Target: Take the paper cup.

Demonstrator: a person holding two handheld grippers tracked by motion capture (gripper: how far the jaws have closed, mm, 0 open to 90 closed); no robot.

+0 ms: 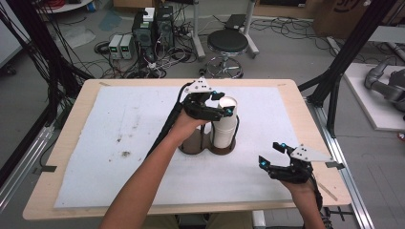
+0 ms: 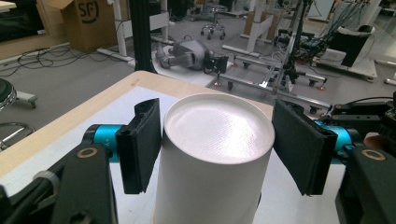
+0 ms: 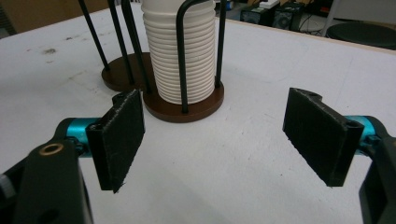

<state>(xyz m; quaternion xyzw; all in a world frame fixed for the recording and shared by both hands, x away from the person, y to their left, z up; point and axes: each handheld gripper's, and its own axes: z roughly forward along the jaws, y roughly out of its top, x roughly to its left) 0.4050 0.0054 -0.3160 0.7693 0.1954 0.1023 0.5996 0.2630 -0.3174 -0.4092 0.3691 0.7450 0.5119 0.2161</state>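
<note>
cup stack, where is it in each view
high view: cup stack at table centre, in the holder's right bay, left tool at its top.
left gripper view: centre, between the pads.
right gripper view: top centre, behind black rods.
shared landmark: brown holder base.

High view looked down from above the near table (image 1: 71,143) edge. Left gripper view sat close over the cup stack (image 2: 212,154); right gripper view faced it low, farther off.

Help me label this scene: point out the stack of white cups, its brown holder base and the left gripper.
stack of white cups (image 3: 180,51), right gripper view, ribbed side.
brown holder base (image 3: 198,107), right gripper view, front rim.
left gripper (image 2: 217,144), left gripper view, between its pads.
</note>
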